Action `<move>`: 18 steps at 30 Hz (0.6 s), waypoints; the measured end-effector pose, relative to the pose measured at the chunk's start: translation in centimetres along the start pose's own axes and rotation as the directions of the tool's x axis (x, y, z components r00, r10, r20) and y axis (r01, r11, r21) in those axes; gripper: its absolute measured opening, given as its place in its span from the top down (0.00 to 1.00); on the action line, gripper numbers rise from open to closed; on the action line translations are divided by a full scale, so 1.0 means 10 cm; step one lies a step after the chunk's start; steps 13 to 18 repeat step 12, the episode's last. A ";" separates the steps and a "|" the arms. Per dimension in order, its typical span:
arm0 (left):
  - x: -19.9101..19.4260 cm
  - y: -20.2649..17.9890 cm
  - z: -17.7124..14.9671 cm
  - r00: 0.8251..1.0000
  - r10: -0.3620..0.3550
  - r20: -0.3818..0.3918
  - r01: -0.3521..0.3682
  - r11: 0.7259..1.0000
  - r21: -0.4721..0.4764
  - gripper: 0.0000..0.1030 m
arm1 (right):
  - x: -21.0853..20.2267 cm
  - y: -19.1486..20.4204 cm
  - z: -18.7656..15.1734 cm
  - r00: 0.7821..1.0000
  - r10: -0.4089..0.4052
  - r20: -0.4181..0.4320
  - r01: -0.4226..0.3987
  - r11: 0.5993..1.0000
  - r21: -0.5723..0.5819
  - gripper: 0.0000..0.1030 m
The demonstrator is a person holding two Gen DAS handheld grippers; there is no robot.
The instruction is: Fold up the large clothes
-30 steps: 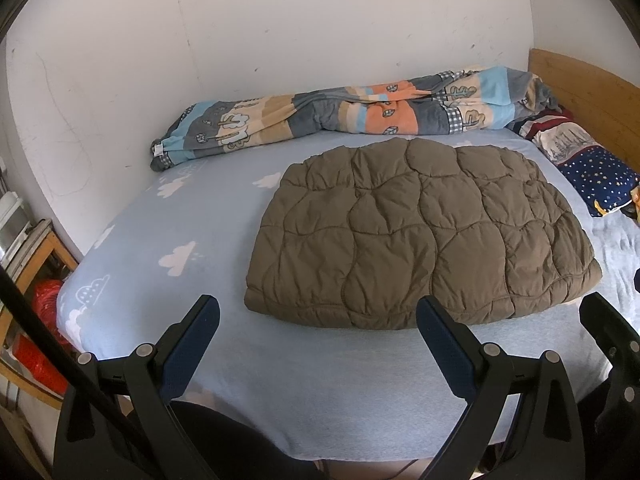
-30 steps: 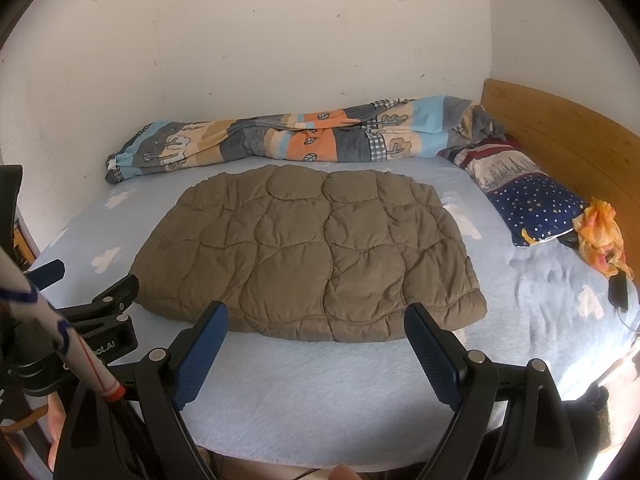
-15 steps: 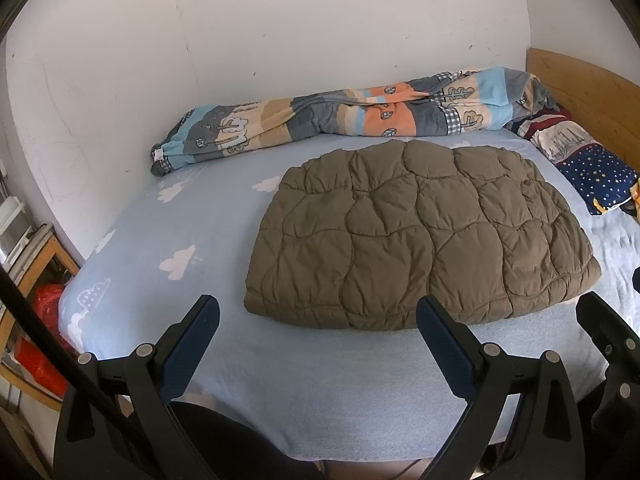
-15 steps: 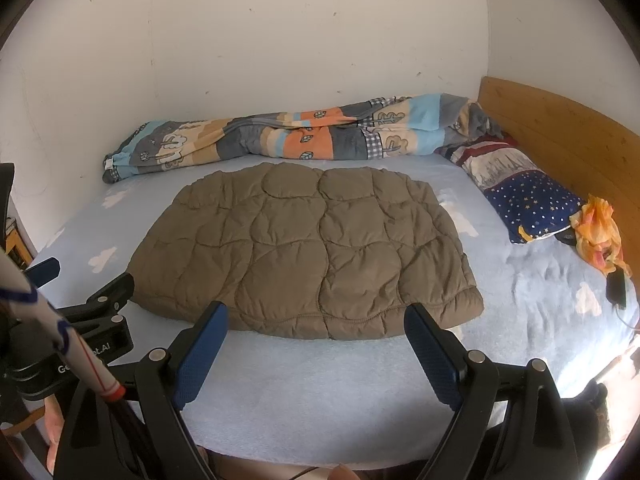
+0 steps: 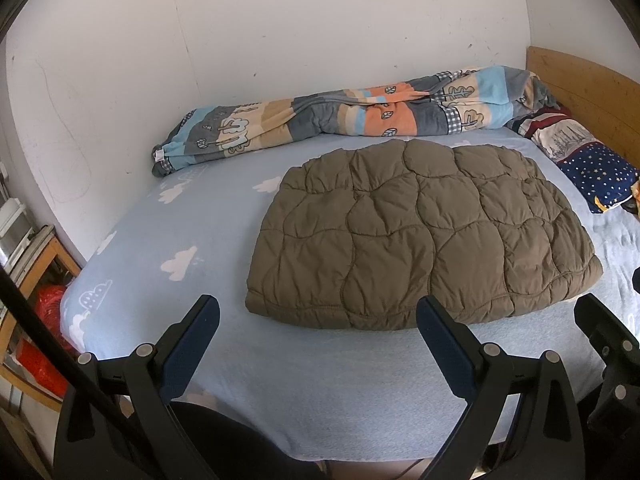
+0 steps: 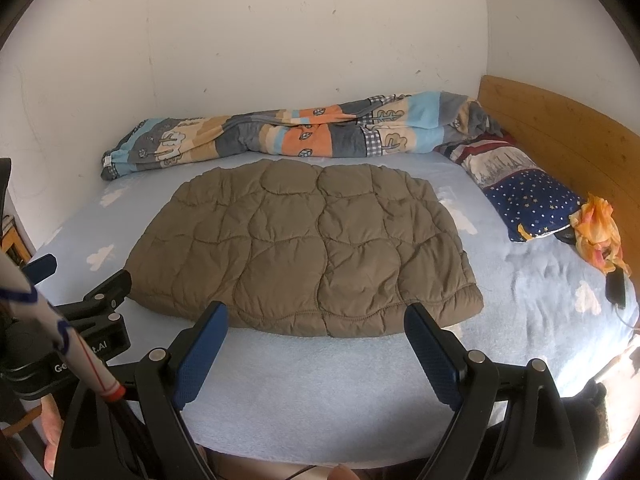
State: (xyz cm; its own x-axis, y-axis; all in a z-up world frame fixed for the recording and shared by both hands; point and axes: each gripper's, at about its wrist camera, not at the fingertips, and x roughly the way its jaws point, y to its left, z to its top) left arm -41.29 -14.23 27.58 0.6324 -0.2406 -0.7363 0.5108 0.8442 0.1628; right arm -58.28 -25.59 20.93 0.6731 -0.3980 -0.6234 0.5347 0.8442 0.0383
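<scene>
A brown quilted padded garment (image 5: pixel 420 232) (image 6: pixel 308 248) lies folded into a flat rounded rectangle in the middle of the bed. My left gripper (image 5: pixel 318 312) hangs open over the bed's near edge, short of the garment's front left corner, with nothing between its fingers. My right gripper (image 6: pixel 316 318) is open too, its blue-padded fingers (image 6: pixel 202 354) framing the garment's front edge without touching it. The left gripper's body also shows at the left of the right wrist view.
The bed (image 5: pixel 180 216) has a light blue sheet with white clouds. A rolled patchwork blanket (image 6: pixel 288 132) lies along the white wall. A starred pillow (image 6: pixel 532 200), an orange cloth (image 6: pixel 596 228) and a phone (image 6: pixel 616 284) sit near the wooden headboard (image 6: pixel 560 140). Shelving stands left of the bed (image 5: pixel 36 280).
Both views have drawn back and risen slightly, so the garment sits a little farther from the fingers. The garment itself has not moved, and both grippers stay open.
</scene>
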 end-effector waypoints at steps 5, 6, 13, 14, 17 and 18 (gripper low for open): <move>-0.01 0.01 0.01 1.000 -0.020 -0.006 0.020 1.000 -0.006 0.05 | -0.01 0.00 0.00 1.000 -0.001 0.000 0.001 1.000 0.001 0.10; 0.00 0.03 0.01 0.999 -0.037 -0.014 0.037 0.999 -0.012 0.05 | 0.00 0.00 0.01 1.000 0.000 0.000 0.000 1.000 0.000 0.10; 0.08 0.19 0.01 0.994 -0.100 -0.039 0.097 0.993 -0.072 0.05 | 0.02 -0.01 -0.02 1.000 0.004 -0.001 -0.004 1.000 -0.006 0.10; 0.08 0.19 0.01 0.994 -0.100 -0.039 0.097 0.993 -0.072 0.05 | 0.02 -0.01 -0.02 1.000 0.004 -0.001 -0.004 1.000 -0.006 0.10; 0.08 0.19 0.01 0.994 -0.100 -0.039 0.097 0.993 -0.072 0.05 | 0.02 -0.01 -0.02 1.000 0.004 -0.001 -0.004 1.000 -0.006 0.10; 0.08 0.19 0.01 0.994 -0.100 -0.039 0.097 0.993 -0.072 0.05 | 0.02 -0.01 -0.02 1.000 0.004 -0.001 -0.004 1.000 -0.006 0.10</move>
